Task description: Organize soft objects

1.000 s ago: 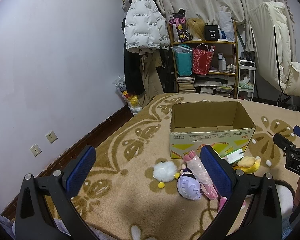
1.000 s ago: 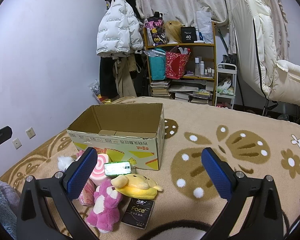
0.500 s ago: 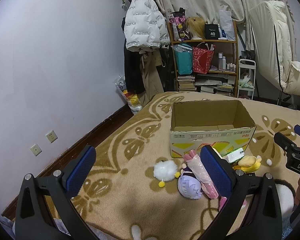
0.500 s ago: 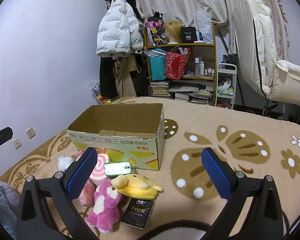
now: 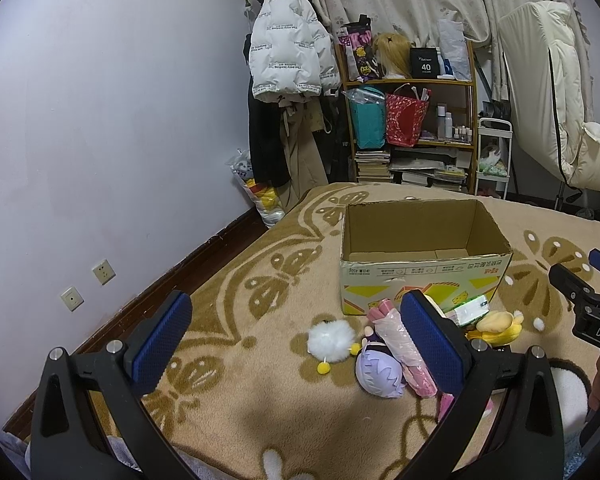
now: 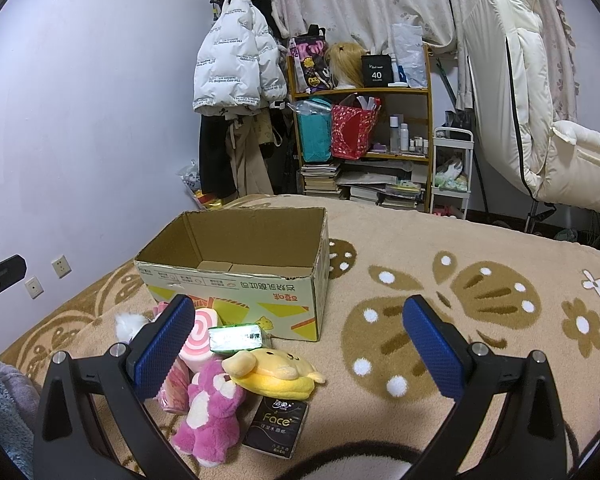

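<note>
In the left wrist view, the open brown cardboard box with yellow print (image 5: 422,254) stands on the beige blanket with brown butterfly pattern (image 5: 260,288), and as far as its inside shows, there is nothing in it. So I judge the task is at its very beginning: no soft thing is packed yet. The left gripper (image 5: 296,334) hangs above the blanket with its jaws spread wide and nothing between them. In front of the box I count here one white fluffy pompom with yellow balls (image 5: 331,341), one doll with a round lilac head (image 5: 379,373), one pink wrapped bundle (image 5: 400,344) touching the doll, one green shiny packet (image 5: 471,313) and one flat yellow plush (image 5: 498,323). The right gripper (image 5: 592,280) shows at the far side of the box front.

In the right wrist view, the right gripper is released too, wide and empty, above the blanket to the right of the box front. Just before the box lie one pink-and-white swirl cushion (image 6: 201,338), the green packet, the yellow plush, one magenta plush bear (image 6: 208,408) and one black tissue pack marked "Face" (image 6: 278,426). The pompom is half hidden behind the left finger.

Together this is about eight loose things and one box; all are still left to put in, though the packet and tissue pack may not count as soft.
</note>
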`<state>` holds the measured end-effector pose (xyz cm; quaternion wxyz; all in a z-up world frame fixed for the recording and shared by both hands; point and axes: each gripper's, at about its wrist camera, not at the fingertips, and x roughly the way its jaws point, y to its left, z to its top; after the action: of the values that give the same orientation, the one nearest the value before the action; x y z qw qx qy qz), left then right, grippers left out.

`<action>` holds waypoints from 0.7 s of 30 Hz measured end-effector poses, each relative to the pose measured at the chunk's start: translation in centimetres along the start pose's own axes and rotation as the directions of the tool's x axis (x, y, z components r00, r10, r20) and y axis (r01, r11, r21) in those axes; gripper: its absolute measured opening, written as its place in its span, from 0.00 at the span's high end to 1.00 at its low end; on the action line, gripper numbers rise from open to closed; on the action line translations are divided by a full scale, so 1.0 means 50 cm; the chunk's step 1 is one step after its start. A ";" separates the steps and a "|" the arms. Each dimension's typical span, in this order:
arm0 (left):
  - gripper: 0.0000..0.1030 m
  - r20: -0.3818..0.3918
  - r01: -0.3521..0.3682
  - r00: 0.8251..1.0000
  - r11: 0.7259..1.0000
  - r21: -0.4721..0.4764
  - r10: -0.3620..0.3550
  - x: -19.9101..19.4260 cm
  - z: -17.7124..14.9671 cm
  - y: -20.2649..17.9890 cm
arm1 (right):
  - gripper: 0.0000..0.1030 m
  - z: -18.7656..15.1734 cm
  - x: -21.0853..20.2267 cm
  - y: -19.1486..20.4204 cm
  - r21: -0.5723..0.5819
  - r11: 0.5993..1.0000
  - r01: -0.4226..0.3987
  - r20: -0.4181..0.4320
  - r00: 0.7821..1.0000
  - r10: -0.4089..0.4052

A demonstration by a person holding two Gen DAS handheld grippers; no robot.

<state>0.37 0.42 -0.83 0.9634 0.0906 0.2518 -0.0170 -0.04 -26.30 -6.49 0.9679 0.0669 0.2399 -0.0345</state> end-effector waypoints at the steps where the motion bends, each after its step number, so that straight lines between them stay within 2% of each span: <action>1: 0.00 -0.001 0.000 1.000 1.000 0.000 0.000 0.000 0.000 0.000 | 0.00 0.000 0.001 0.000 0.000 1.000 0.000 0.000 1.000 0.000; 21: 0.00 -0.033 -0.015 0.999 1.000 0.011 0.016 0.008 -0.007 -0.008 | 0.00 0.000 0.002 0.000 -0.003 1.000 0.001 -0.002 1.000 -0.001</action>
<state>0.54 0.11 -1.38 0.9587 0.0982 0.2668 -0.0094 0.07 -26.28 -6.52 0.9677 0.0656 0.2409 -0.0344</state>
